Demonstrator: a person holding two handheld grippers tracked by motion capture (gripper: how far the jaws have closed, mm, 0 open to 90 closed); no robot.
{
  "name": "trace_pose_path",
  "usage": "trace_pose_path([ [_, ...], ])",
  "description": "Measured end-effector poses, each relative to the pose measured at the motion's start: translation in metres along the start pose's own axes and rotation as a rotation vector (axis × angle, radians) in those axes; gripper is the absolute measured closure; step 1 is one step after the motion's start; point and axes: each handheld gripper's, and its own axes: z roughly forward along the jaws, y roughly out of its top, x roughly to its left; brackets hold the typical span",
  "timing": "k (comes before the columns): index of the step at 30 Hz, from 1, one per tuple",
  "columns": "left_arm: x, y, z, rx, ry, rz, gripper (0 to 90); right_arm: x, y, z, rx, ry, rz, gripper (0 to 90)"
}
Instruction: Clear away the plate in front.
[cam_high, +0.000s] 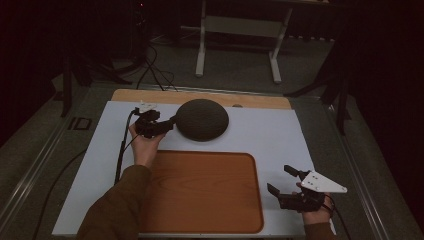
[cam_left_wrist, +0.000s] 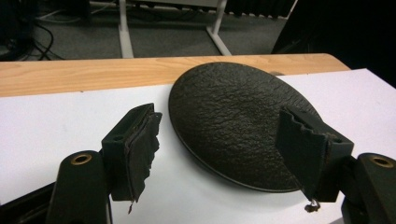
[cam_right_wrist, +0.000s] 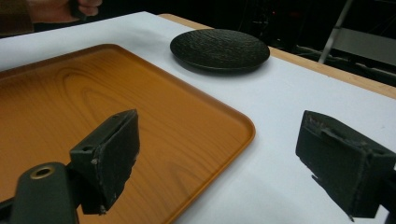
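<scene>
A dim room surrounds a white surface (cam_high: 280, 137) with a wooden strip along its far edge. A dark, rough-textured plate (cam_high: 202, 119) lies upside down near that far edge, just beyond a wooden tray (cam_high: 210, 200). The left tongs (cam_high: 167, 126) stand wide at the plate's left rim, one pad over the plate, not pressing. The right tongs (cam_high: 282, 181) hang wide and empty right of the tray. The step looks like the approach to a grasp; next, the rim must sit between the pads before they close.

Left gripper (cam_high: 167, 125) jaws reach dark plate (cam_high: 202, 119).
</scene>
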Motion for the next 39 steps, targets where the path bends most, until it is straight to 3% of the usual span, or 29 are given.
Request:
trace_pose_path([
  [6, -0.004, 0.001, 0.015, 0.03, 0.006, 0.012, 32.6, -0.001, 0.0, 0.0, 0.0, 0.0, 0.004, 13.5],
  [9, -0.003, 0.003, 0.027, 0.061, 0.031, 0.022, 32.7, 0.0, 0.0, 0.0, -0.002, 0.002, 0.003, 13.4],
  [12, -0.003, 0.003, 0.034, 0.069, 0.03, 0.003, 32.7, -0.001, 0.0, 0.0, 0.001, 0.004, 0.002, 13.4],
  [17, -0.004, -0.003, 0.053, 0.124, 0.023, -0.044, 34.8, -0.002, 0.0, 0.0, -0.001, 0.002, 0.006, 13.5],
  [24, -0.011, -0.01, 0.075, 0.193, 0.048, -0.056, 38.7, -0.002, -0.001, -0.001, 0.001, 0.001, 0.01, 13.4],
  [31, -0.006, -0.019, 0.089, 0.247, 0.093, -0.124, 42.0, -0.003, -0.001, -0.001, 0.001, 0.002, 0.01, 13.5],
  [36, -0.002, -0.022, 0.094, 0.299, 0.066, -0.194, 52.4, -0.003, -0.001, -0.001, 0.004, 0.001, 0.009, 13.4],
  [39, 0.0, -0.023, 0.095, 0.306, 0.048, -0.227, 52.6, -0.003, -0.001, 0.0, 0.006, 0.002, 0.01, 13.5],
])
